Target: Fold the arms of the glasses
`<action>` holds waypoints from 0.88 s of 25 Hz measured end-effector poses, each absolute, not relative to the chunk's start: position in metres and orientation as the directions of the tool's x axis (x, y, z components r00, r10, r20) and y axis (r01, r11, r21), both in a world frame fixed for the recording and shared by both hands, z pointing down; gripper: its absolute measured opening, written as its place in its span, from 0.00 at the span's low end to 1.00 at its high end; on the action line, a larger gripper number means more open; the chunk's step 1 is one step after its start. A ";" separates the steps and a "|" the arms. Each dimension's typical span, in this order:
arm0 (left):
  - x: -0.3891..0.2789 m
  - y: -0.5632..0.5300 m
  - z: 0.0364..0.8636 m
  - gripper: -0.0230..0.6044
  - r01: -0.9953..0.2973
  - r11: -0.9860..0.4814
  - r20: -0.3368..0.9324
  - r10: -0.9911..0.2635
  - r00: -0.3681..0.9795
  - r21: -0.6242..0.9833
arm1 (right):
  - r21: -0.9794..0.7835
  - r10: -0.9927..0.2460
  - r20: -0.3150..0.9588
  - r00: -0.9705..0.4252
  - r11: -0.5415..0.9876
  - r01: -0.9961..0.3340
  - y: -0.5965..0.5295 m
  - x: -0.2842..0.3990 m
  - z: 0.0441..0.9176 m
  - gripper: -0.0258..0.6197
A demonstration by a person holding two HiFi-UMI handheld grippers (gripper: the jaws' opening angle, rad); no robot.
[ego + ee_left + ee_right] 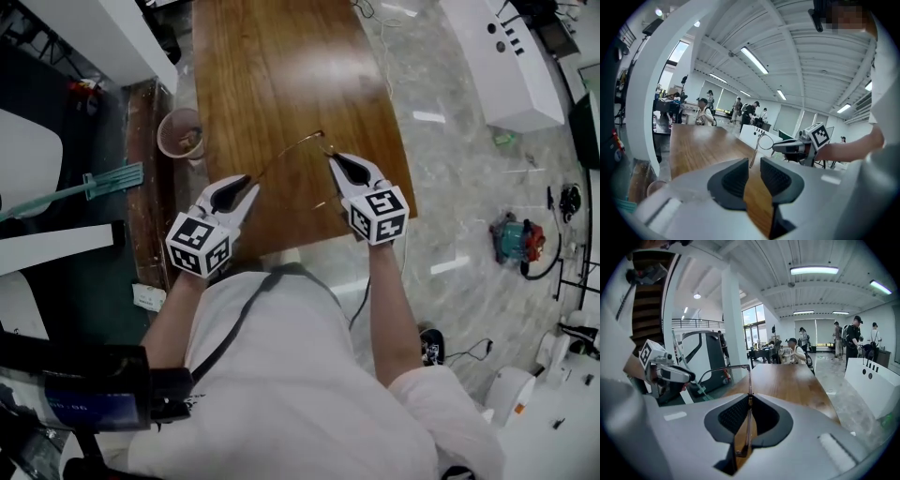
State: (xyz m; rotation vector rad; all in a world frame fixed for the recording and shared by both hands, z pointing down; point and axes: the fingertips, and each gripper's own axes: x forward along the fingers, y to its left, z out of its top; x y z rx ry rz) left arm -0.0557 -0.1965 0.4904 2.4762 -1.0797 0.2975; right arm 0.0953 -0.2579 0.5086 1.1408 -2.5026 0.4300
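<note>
My right gripper (333, 159) pinches one arm of the glasses (298, 142) above the tabletop's (281, 66) near edge, so my empty, parted left gripper (249, 184) can fold the other.

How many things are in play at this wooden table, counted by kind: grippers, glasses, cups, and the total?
Grippers: 2, the left gripper and the right gripper
Glasses: 1 pair, one arm between the right gripper's fingers
Cup: 1, off the table's left edge
Total: 4
</note>
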 end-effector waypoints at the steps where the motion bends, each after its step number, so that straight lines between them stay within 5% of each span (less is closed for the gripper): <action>1: -0.052 -0.193 0.483 0.18 -0.726 -0.628 0.347 -0.639 0.687 0.281 | -0.128 -0.667 0.419 -0.616 0.628 -0.768 -0.252 0.098 0.500 0.09; 8: -0.024 -0.171 0.441 0.18 -0.626 -0.778 0.366 -0.567 0.738 0.057 | -0.142 -0.703 0.325 -0.632 0.625 -0.768 -0.218 0.113 0.455 0.09; 10: -0.019 -0.164 0.436 0.11 -0.608 -0.793 0.362 -0.557 0.747 0.034 | -0.140 -0.711 0.314 -0.629 0.620 -0.772 -0.211 0.115 0.452 0.09; 22: 0.025 -0.121 0.459 0.09 -0.466 -0.869 0.444 -0.355 0.823 0.168 | -0.211 -0.717 0.211 -0.665 0.631 -0.747 -0.183 0.104 0.427 0.09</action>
